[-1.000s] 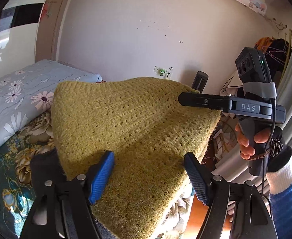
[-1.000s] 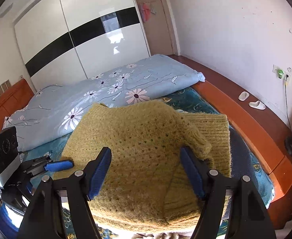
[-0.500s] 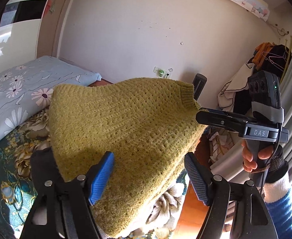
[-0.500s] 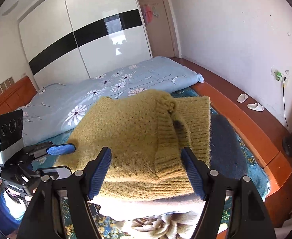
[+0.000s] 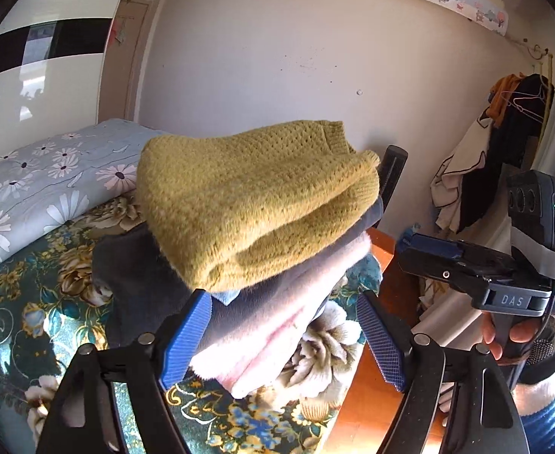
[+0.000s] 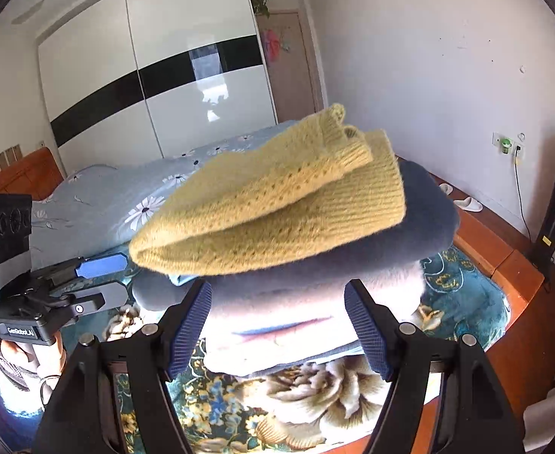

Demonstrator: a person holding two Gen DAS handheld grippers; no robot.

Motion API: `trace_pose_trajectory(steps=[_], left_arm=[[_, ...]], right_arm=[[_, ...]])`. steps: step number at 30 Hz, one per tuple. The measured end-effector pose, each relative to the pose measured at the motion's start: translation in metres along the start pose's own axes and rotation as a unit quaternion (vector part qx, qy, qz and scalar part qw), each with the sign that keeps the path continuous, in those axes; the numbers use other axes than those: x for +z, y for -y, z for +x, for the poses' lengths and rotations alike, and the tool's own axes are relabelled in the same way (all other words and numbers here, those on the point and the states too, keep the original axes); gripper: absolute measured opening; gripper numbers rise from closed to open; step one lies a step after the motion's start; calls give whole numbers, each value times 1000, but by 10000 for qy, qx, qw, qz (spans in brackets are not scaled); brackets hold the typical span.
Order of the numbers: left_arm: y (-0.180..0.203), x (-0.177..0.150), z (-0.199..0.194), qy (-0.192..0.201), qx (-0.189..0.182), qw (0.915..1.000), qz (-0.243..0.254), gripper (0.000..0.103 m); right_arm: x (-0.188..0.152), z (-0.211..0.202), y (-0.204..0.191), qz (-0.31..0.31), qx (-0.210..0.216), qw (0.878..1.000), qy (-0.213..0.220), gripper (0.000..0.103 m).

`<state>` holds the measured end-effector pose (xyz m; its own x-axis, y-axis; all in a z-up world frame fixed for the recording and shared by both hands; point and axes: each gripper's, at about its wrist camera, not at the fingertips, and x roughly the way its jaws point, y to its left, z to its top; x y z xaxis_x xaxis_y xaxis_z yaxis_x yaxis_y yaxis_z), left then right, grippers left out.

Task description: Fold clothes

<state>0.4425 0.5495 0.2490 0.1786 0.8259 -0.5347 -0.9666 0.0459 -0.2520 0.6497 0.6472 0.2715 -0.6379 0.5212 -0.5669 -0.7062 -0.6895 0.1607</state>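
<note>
The mustard knit sweater (image 5: 254, 204) sat folded on top of a small stack of clothes at the foot of the bed (image 5: 42, 302), its ribbed cuff and hem edges turned up toward the wall. Directly beneath it lay a dark grey-blue garment (image 6: 421, 219), and under that a pale pink one (image 5: 277, 325), with a sliver of light blue fabric peeking out between the layers. The whole pile rested on the teal floral bedspread (image 6: 239, 408), while the light blue daisy-print duvet (image 5: 39, 174) lay bunched up behind it.

The left gripper (image 5: 283, 336) hovered low in front of the stack, its blue-padded fingers (image 5: 186, 336) spread wide on either side of the pink layer and holding nothing. The right gripper (image 6: 277, 329) mirrored it from the other side, fingers (image 6: 368, 333) also wide apart and empty, framing the lower layers of the pile. Each gripper showed up in the other's view, held in a bare hand off to the side of the stack and clear of the clothes.

Behind it all stood the white wardrobe (image 6: 156, 75) with its black band, and clothes on hangers (image 5: 504, 151) by the far wall.
</note>
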Motion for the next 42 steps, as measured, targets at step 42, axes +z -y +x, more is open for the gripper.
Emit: trace_pose_trajectory(steps=[42], left_arm=[[40, -88, -67, 372, 1743, 9840, 35, 103]], right_arm=[[-96, -39, -81, 14, -1499, 9883, 266, 86]])
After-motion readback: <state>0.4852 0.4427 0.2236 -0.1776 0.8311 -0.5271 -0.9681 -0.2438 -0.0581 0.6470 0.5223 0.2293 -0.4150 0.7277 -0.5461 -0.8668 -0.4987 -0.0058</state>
